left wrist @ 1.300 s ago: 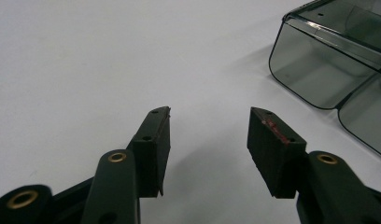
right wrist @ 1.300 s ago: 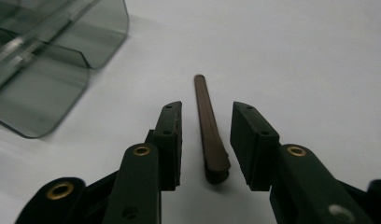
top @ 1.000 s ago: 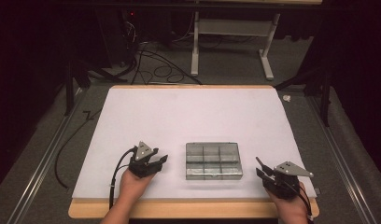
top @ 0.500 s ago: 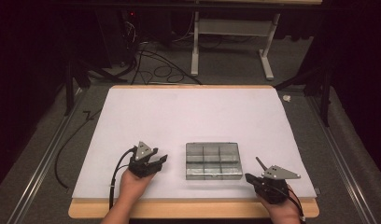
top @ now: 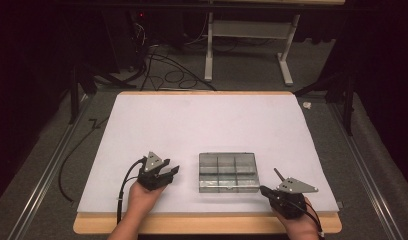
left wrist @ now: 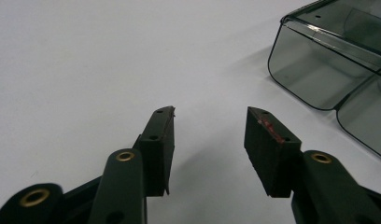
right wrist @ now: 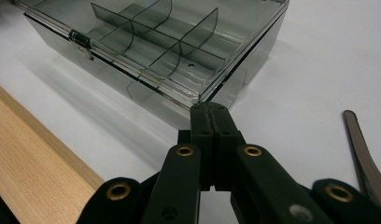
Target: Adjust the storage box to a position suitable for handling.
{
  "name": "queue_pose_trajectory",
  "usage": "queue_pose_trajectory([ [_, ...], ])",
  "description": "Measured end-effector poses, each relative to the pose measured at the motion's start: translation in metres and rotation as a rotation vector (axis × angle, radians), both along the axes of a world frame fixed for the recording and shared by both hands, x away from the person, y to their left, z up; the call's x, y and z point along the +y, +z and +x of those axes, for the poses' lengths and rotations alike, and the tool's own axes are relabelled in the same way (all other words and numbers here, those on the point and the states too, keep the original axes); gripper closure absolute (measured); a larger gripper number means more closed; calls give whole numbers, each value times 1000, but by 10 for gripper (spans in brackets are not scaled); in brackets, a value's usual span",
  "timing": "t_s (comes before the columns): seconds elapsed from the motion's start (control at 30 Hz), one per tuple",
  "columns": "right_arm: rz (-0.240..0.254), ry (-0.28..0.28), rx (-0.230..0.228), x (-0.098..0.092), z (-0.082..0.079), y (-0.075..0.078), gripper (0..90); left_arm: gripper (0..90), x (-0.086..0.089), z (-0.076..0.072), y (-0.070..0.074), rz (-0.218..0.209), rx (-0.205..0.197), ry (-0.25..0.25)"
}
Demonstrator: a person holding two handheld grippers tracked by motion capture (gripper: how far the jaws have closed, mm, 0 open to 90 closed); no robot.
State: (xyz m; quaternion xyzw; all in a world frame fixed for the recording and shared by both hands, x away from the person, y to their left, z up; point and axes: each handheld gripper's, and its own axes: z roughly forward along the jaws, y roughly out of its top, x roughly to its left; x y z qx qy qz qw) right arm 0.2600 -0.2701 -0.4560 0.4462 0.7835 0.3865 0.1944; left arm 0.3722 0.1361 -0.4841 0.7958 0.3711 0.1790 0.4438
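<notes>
A clear smoke-tinted compartment box lies on the white mat covering the bench, toward the mat's near edge and roughly midway between the two hands. Its lid is down, with a small latch on the long side that faces the person, and inner dividers split it into six compartments in two rows of three.

Just off the box's near right corner, the right gripper has its jaws pressed together with nothing between them, the tips almost at that corner; whether they touch the box cannot be told. The person's right hand holds that gripper at the mat's near edge. To the right of this gripper in the right gripper view, a thin, dark toothed strip lies on the mat.

To the left of the box, apart from it, the left gripper rests low over bare mat with its jaws apart and pointing toward the box. They have just been closing a little, with nothing between them. The left hand grips it from the near edge, and a black cable trails back from the gripper.
</notes>
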Motion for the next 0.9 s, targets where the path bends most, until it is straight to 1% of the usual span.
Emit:
queue_pose_trajectory([
  [0.07, 0, 1, -8, 1, 0, 1, 900, 550, 1, -1, 1, -7, -6, -3],
  [0.13, -1, 1, -11, 1, 0, 1, 900, 569, 1, -3, 1, -14, -26, -1],
  [0.17, 0, 1, -12, 1, 0, 1, 900, 577, 1, -4, 2, -18, -22, -5],
  [0.23, -1, 1, -14, 1, 0, 2, 900, 609, -1, -7, 5, -50, -16, -24],
  [0.27, -1, 2, -17, 1, 1, 2, 900, 626, -4, -9, 6, -53, -18, -38],
  [0.3, -2, 3, -19, 1, 1, 2, 900, 640, -6, -11, 8, -51, -20, -50],
  [0.33, 0, 2, -19, 1, 1, 2, 900, 649, -9, -14, 9, -44, -31, -58],
  [0.37, 2, 2, -20, 1, 1, 2, 900, 658, -13, -17, 11, -28, -50, -61],
  [0.4, 4, 2, -22, 2, 2, 3, 900, 665, -15, -20, 13, -25, -64, -66],
  [0.47, 4, 6, -25, 1, 2, 3, 900, 670, -19, -24, 16, -38, -74, -75],
  [0.53, 10, 3, -31, 1, 2, 4, 900, 675, -22, -27, 19, -46, -63, -80],
  [0.6, 12, 6, -39, 1, 2, 6, 900, 683, -26, -31, 20, -44, -64, -82],
  [0.7, 18, 9, -46, 2, 4, 8, 900, 719, -28, -35, 22, -55, -50, -80],
  [0.73, 15, 12, -49, 2, 4, 8, 900, 721, -29, -36, 23, -71, -43, -84],
  [0.8, 17, 16, -53, 3, 6, 9, 900, 722, -30, -39, 24, -85, -41, -97],
  [0.9, 19, 19, -59, 4, 8, 11, 900, 721, -32, -45, 26, -83, -44, -125],
])
